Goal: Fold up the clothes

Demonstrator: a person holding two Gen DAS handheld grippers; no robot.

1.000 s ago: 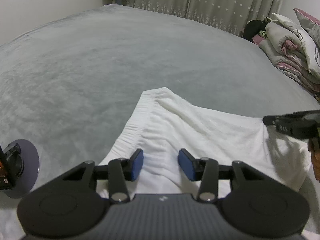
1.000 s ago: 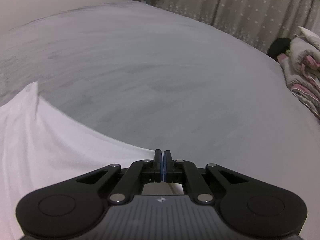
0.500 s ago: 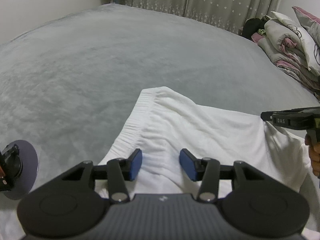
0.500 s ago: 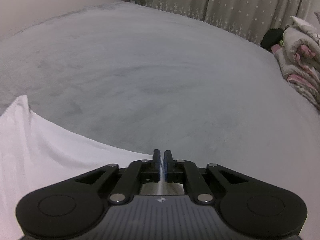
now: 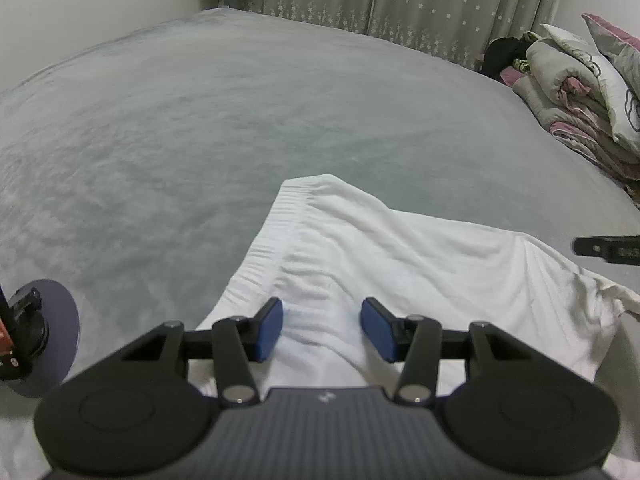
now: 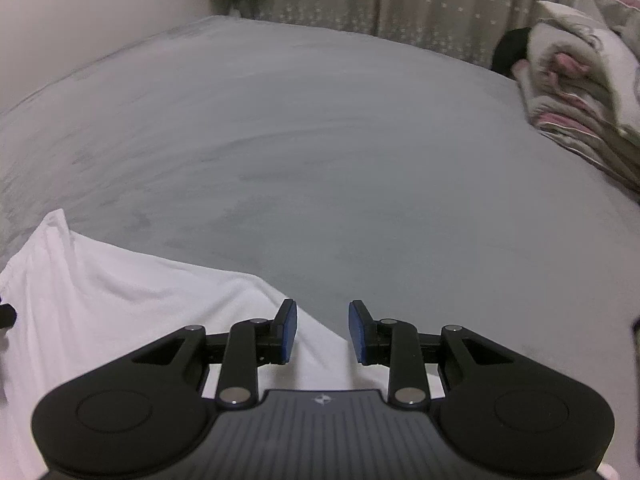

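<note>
White ribbed-waistband cotton garment [image 5: 380,264] lies spread on grey plush bedcover [image 5: 240,120]. Left gripper [image 5: 322,334] hovers over it, jaws apart, unpinched. Right gripper [image 6: 322,332] jaws just opened at garment edge, nothing between them, likely releasing for next fold.

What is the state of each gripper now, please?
Left gripper: open, holding nothing, over the white garment.
Right gripper: open, jaws just opened, garment edge released.
</note>
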